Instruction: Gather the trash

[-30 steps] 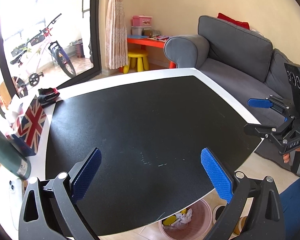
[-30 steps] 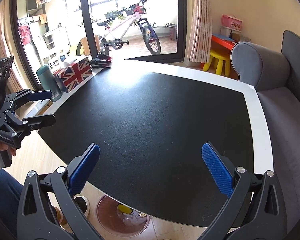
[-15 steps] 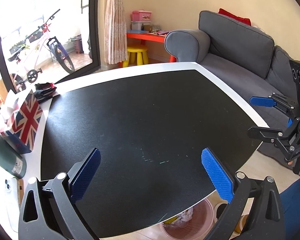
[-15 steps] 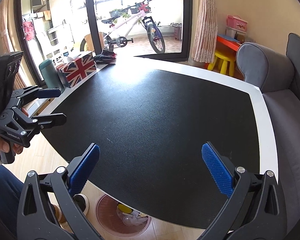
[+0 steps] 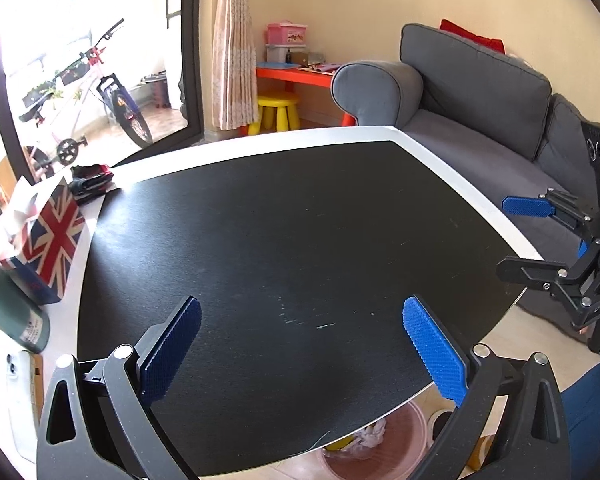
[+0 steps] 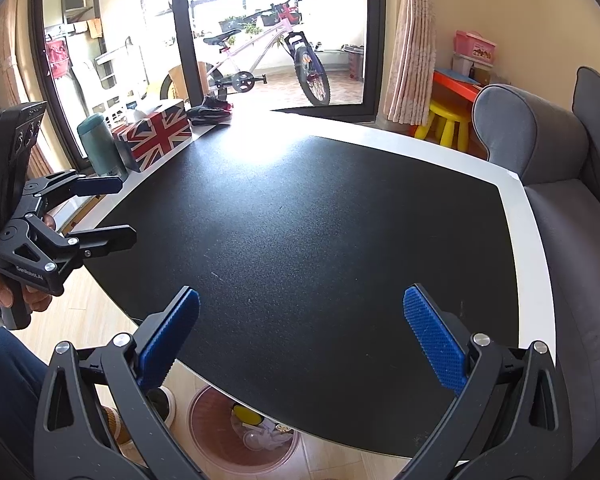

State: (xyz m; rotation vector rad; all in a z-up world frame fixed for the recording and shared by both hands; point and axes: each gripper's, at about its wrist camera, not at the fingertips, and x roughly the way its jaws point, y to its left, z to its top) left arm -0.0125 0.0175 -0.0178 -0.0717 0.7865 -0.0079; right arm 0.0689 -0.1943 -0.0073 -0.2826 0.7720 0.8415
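Item: we are holding both claws, left [image 5: 300, 348] and right [image 6: 300, 344], spread wide and empty over the bare tabletop [image 6: 320, 220]; trash is lying in the bin [image 6: 220, 436] below them, so collecting looks finished.

Trash [image 6: 260, 426] inside pink bin [image 6: 204, 432]

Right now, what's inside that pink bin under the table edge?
The pink bin on the floor holds something yellow, crumpled white scraps and a clear piece. The table edge covers the bin's far part, so anything there is hidden.
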